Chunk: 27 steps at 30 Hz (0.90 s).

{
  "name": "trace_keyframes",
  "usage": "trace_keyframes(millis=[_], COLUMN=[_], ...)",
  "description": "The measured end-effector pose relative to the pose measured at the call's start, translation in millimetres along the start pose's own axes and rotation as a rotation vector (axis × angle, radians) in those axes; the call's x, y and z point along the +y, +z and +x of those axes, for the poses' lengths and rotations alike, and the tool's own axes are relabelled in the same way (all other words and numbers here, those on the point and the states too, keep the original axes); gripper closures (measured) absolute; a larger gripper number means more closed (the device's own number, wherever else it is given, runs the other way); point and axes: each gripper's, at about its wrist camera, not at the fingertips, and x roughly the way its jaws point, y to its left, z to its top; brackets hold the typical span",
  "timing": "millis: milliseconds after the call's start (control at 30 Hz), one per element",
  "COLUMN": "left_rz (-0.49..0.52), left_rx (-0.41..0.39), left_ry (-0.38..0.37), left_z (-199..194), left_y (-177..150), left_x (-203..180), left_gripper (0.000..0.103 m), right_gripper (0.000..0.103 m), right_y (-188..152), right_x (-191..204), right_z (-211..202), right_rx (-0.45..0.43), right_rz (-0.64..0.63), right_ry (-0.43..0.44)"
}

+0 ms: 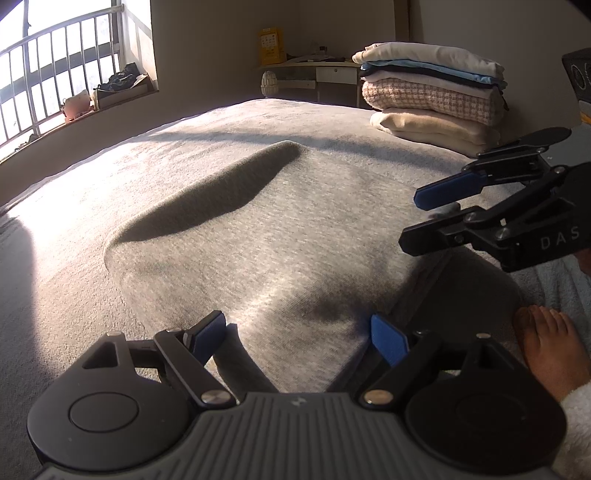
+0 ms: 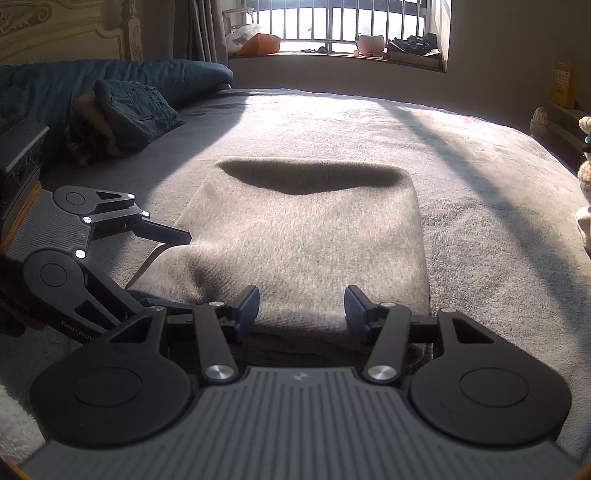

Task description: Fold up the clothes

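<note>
Left gripper [image 1: 299,334]: mine, at the bottom of the left wrist view; jaws spread wide with nothing between them, the blue pads straddling the near edge of the grey garment [image 1: 258,221]

Right gripper [image 2: 302,308]: bottom centre of the right wrist view; jaws wide too, holding nothing, set at the garment's near hem where darker layers show underneath

Foot [image 1: 546,343]: a bare foot at the lower right of the left view, just beside the garment's corner; I'd keep the jaws away from it

Grey garment: lies mid-frame in both views on the grey bed cover [image 2: 480,166], already a compact rectangle with a rounded fold at its far end and a dark shadow across it; the near-left corner sags and looks loose

Stage, as I judge it: this fits either a fold part-way done or a finished bundle about to be lifted; I can't settle which

Doing it well: whichever it is, I'd close both pairs of pads on all layers at the near edge together, level with each other, so the layers don't slide or skew

Folded stack [image 1: 432,92]: upper right of the left view, well apart from the garment; several folded pieces piled neatly

Jeans [image 2: 136,107]: upper left of the right view, folded, beside a dark blue quilt [image 2: 147,77]

Window [image 2: 332,22]: top of frame, strong sun; glare hides fabric detail
</note>
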Motion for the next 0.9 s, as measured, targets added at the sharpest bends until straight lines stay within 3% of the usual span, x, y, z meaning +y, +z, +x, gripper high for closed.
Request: trace_keyframes(millis=[233,433,567,733,900], left_rz=[0.011,0.029,0.042,-0.006,-0.087], left_rx=[0.008,0.017,0.021,0.012,-0.035], left_ry=[0.011,0.019,0.026,0.008,-0.004], left_z=[1.3,1.8,2.2,-3.5,-18.3], left_y=[0.0,0.0,-0.7,2.5,8.0], left_x=[-3.7,-6.8,-7.1,-0.8,9.6], left_gripper=[0.016,0.016,0.016,0.016,0.020], right_gripper=[0.060,0.068,0.071,0.072,0.076], right_y=[13.3,-12.6,-8.3,30.9,89.5], right_x=[-10.0,-26.3,-30.5,-43.2,-57.8], right_z=[-12.4,13.6,7.9,-2.8,44.3], right_rx=[-0.066,0.040,0.017,-0.086,-0.085], right_rz=[-0.042,-0.008,0.020,0.061,0.017], right_ry=[-0.044,-0.048,-0.036,-0.018,0.022])
